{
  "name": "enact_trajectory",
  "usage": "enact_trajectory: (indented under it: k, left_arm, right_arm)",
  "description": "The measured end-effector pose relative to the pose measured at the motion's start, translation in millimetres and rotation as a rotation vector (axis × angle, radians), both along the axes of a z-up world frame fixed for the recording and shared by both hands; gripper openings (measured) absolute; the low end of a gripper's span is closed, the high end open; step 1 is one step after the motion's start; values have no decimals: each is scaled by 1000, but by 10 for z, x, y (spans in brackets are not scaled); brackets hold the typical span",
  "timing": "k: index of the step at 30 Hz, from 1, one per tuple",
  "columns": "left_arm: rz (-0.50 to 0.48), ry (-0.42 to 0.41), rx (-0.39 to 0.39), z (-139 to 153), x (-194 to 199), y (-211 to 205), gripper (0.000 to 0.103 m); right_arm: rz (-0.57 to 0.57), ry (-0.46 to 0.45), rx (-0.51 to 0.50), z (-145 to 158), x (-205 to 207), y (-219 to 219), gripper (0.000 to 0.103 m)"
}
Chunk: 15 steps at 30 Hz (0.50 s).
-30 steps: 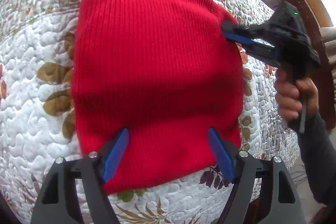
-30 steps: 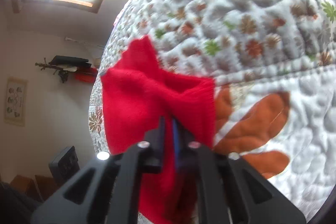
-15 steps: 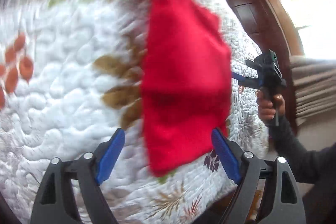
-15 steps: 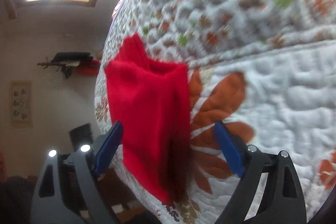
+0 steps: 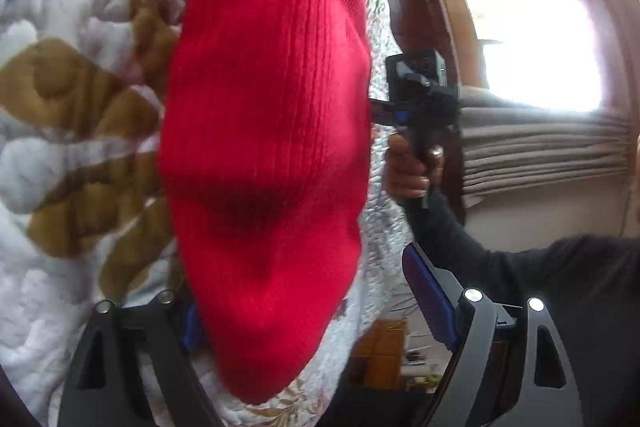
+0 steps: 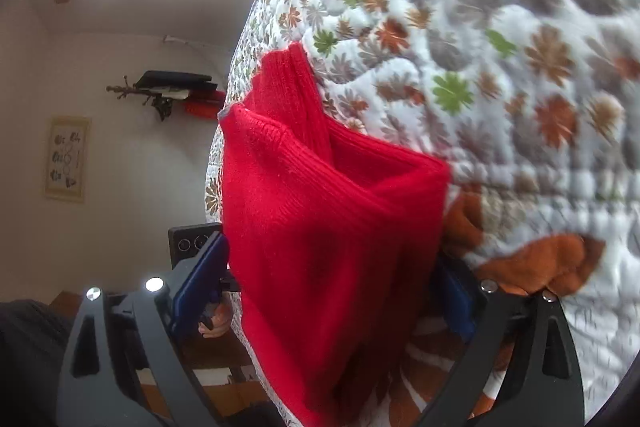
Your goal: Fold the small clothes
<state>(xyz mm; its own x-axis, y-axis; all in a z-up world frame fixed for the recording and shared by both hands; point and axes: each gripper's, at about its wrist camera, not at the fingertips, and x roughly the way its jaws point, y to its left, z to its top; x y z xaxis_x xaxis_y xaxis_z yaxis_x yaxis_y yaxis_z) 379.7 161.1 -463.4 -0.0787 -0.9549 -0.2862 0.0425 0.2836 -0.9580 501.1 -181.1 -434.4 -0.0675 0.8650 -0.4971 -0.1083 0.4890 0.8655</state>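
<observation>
- Red rib-knit folded garment (image 5: 264,147) (image 6: 332,235): lies on the white floral quilted bedspread (image 5: 60,155) (image 6: 500,47), near its edge.
- Left gripper (image 5: 316,311): jaws spread wide, blue pads either side of the garment's near end; contact cannot be told.
- Right gripper (image 6: 340,291): jaws likewise apart, straddling the folded side.
- Person's hand (image 5: 408,167), dark sleeve (image 5: 540,267): hold the right tool beside the bed.
</observation>
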Motion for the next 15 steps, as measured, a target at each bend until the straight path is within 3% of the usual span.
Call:
enact_trajectory:
  k: [8, 10, 12, 15]
  left_arm:
    - [-33, -27, -32, -13, -24, -140, 77]
    - [-16, -24, -15, -3, -42, -65, 69]
    - [0, -19, -2, 26, -33, -18, 64]
    - [18, -2, 57, -17, -31, 60, 46]
  right_arm:
    - [42, -17, 85, 66, 83, 254, 95]
    - [57, -11, 123, 87, -5, 204, 95]
    - [83, -48, 86, 117, -17, 356, 94]
    - [60, -36, 74, 47, 16, 386, 89]
